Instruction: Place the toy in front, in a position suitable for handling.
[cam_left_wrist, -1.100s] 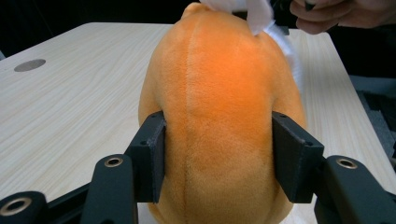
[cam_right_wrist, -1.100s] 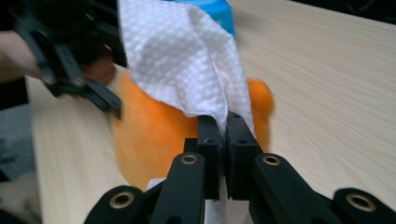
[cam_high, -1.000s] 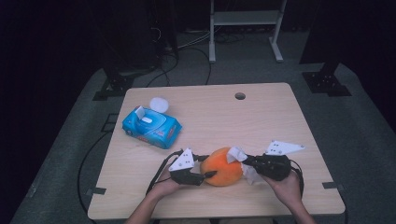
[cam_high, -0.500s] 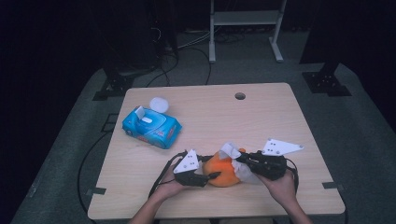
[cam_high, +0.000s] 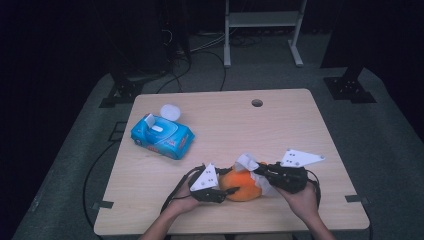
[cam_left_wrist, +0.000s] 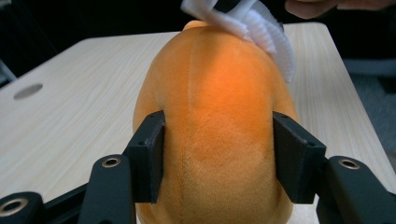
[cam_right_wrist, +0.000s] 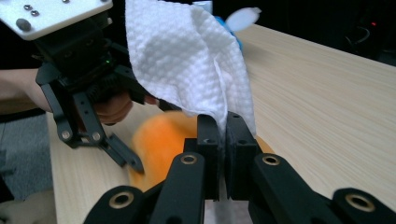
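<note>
Dark room, black floor with cables, metal stand at the back; everything sits on a light wood bench (cam_high: 280, 125).

Left tongs (cam_left_wrist: 219, 158): jaws clamped on the sides of the orange plush toy (cam_left_wrist: 215, 121), pads pressed into the fur on both flanks, toy resting on the bench. In the high view the left tongs (cam_high: 221, 189) sit at the toy's left end, near the front edge, a bit right of centre.

Right tongs (cam_right_wrist: 223, 140): jaws together, pinching a white wipe (cam_right_wrist: 187, 60). The wipe fans up and out of the jaws. From the left gripper view a bunched part of it lies on the far top of the toy, touching the fur. In the high view the right tongs (cam_high: 264, 176) come in from the toy's right, wipe draped between the two.

Further out: blue wipe pack (cam_high: 162, 136) at bench left, flap standing open, a small white lid (cam_high: 169, 111) just behind it. Cable hole (cam_high: 257, 103) near the back edge. All well apart from the work.

Step in hand, my read: wiping down the toy, left holds, right scrubs. Wipe is on the upper far end; lower flanks by the left pads look untouched, can't tell for sure.

Next move calls for: keep the left clamp firm so the toy doesn't roll, drag the wipe along the top seam toward the left tongs with light downward pressure, stop short of the pads. Keep the pinch tight; the wipe is loose and could slip out.
</note>
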